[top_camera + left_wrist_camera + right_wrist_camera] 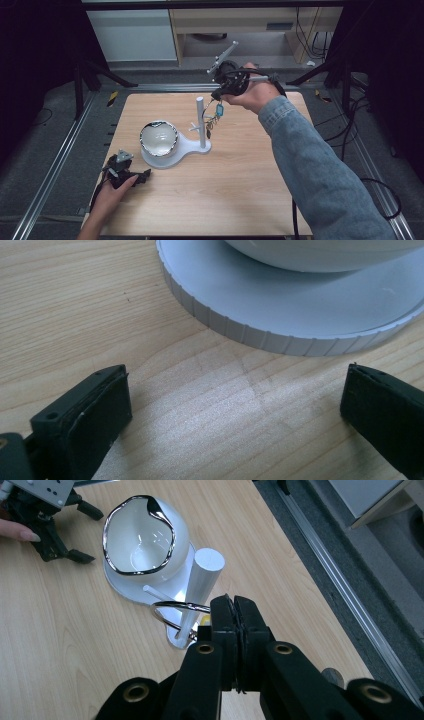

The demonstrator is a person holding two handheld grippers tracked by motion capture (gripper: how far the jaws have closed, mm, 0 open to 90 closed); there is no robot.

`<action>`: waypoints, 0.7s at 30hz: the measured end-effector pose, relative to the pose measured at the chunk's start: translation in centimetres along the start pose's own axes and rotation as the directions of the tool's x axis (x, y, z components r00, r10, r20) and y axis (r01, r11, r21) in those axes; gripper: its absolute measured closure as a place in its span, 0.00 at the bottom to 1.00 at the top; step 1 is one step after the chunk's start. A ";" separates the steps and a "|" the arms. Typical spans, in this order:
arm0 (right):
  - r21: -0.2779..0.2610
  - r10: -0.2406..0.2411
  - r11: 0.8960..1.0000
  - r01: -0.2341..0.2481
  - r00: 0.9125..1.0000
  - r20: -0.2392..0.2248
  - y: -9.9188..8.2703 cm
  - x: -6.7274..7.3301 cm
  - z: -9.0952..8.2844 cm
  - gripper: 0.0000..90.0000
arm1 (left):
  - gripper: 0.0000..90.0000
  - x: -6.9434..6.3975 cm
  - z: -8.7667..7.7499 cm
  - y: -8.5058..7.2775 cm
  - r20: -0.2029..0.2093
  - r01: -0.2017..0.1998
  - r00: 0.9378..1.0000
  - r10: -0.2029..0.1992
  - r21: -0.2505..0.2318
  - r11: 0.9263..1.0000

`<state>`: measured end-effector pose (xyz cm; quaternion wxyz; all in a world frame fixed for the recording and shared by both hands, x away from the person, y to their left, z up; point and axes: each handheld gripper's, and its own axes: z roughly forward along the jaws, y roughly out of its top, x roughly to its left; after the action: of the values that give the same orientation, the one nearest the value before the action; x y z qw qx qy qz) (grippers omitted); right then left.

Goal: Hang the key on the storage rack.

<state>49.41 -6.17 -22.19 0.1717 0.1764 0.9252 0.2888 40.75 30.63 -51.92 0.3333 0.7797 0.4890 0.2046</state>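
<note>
high view: the right gripper point(218, 98) is lifted above the white stand point(201, 122), its jaws pressed together on a key ring point(214, 116) whose keys and small tags dangle beside the post, close to its side peg. the left gripper point(131, 176) rests low on the table point(240, 175), just beside the stand's round base, holding nothing. a white bowl point(158, 138) with a shiny rim sits on that base.

left gripper view: the two black jaws stand wide apart over bare wood, with the ribbed edge of the base point(260, 335) just ahead and nothing between them.

right gripper view: the jaws are clamped together on the thin wire ring point(175, 611), which loops out toward the post point(202, 582). the ring looks light, stiff and slippery, so it can twist in the pads; the hanging keys will likely swing. a pinch across the wire, away from the keys, seems the best hold.
</note>
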 end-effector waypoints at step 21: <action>0.063 0.014 0.998 -0.012 0.999 -0.035 -0.2 0.0 3.8 0.98 | 0.00 0.0 0.0 0.0 0.000 0.000 1.000 0.000 0.000 1.000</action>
<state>50.98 -4.56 -25.29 0.1478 0.1828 0.9356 0.2636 40.75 30.64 -51.92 0.3332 0.7798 0.4889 0.2045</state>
